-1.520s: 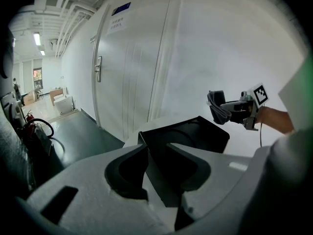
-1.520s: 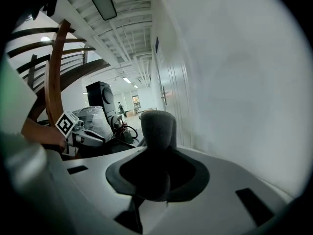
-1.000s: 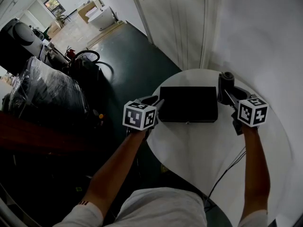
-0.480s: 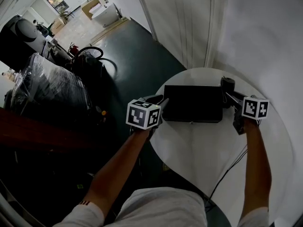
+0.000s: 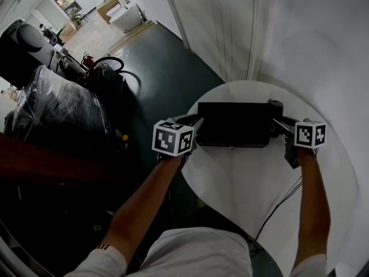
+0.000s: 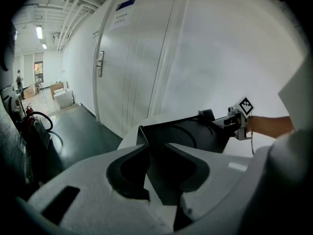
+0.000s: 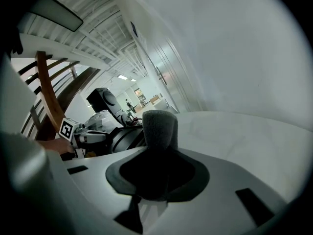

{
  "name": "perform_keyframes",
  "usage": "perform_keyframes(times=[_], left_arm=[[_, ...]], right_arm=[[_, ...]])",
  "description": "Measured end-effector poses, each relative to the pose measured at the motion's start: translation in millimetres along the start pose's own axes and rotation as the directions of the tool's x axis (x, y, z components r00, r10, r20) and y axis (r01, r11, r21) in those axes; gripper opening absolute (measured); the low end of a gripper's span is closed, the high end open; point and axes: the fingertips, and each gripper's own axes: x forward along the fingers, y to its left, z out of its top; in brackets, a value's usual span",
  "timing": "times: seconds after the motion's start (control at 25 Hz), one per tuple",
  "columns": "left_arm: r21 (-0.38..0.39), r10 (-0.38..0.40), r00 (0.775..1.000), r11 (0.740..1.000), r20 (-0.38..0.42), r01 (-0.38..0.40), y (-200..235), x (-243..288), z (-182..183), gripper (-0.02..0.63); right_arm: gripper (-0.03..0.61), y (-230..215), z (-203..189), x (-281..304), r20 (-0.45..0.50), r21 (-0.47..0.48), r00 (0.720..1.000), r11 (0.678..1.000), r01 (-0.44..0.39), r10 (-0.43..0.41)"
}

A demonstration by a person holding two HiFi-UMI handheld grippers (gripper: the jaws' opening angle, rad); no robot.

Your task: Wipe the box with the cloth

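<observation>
Closing on the box, cloth in grip
Left gripper [image 5: 194, 123] jaws are closing with the black box [image 5: 233, 124] corner between them, not yet pressing; right gripper [image 5: 278, 120] clenches the grey cloth [image 7: 160, 128] just beside the box's other end.

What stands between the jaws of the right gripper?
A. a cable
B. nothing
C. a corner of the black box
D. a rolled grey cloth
D: in the right gripper view, the right gripper is clamped on a rolled grey cloth that sticks up from between its jaws.
</observation>
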Motion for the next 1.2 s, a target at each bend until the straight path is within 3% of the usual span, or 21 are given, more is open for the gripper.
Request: perform_keyframes(times=[0.84, 1.2], left_arm=[[0.002, 0.007, 1.0, 1.0, 0.024, -0.007, 0.7, -1.7, -3.3, 0.104], [0.004, 0.012, 1.0, 1.0, 0.028, -0.012, -0.5, -2.7, -3.7, 0.104]], right_arm=[[0.095, 38.6, -62.9, -42.6, -0.054, -0.045, 0.999, 0.999, -0.004, 0.002], [0.095, 43.9, -62.7, -59.4, -0.056, -0.109, 0.998, 0.994, 0.032, -0.039]])
